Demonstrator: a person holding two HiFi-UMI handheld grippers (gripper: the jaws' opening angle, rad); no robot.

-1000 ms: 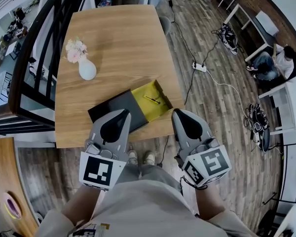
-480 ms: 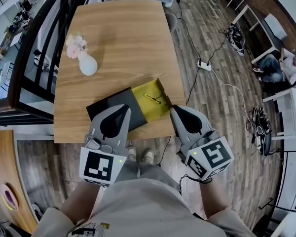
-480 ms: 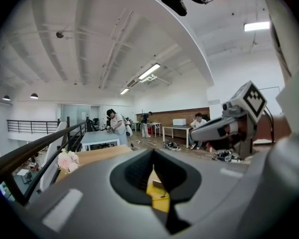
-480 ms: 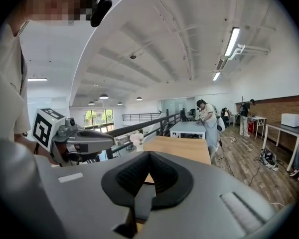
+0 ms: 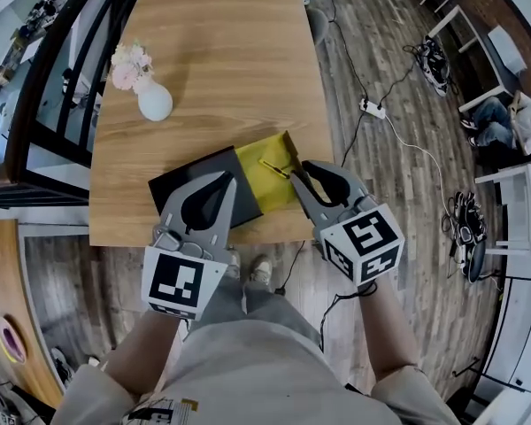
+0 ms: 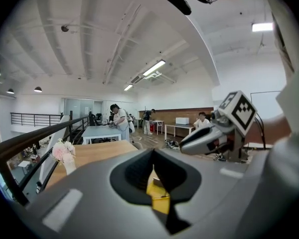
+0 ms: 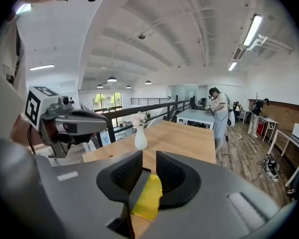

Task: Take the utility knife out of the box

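Note:
An open box lies near the front edge of the wooden table (image 5: 212, 51): a black lid (image 5: 181, 189) and, to its right, a yellow tray (image 5: 265, 184). The slim utility knife (image 5: 273, 168) rests in the tray. My right gripper (image 5: 301, 172) hovers at the tray's right edge, beside the knife; its jaws are opening with nothing between them. The right gripper view shows that gap (image 7: 146, 156) with the yellow tray (image 7: 147, 198) below. My left gripper (image 5: 225, 178) is shut over the black lid's right part. The left gripper view has its tips (image 6: 152, 152) together, the tray (image 6: 157, 193) showing through.
A white vase with pink flowers (image 5: 153, 100) stands at the table's left side. A dark railing (image 5: 44, 104) runs along the left. Cables and a power strip (image 5: 372, 107) lie on the floor to the right, with people at desks (image 5: 504, 118) beyond.
Both grippers have come forward and lower toward the box. The right gripper swung left to the yellow tray's edge, and its jaws, shut before, now stand apart.

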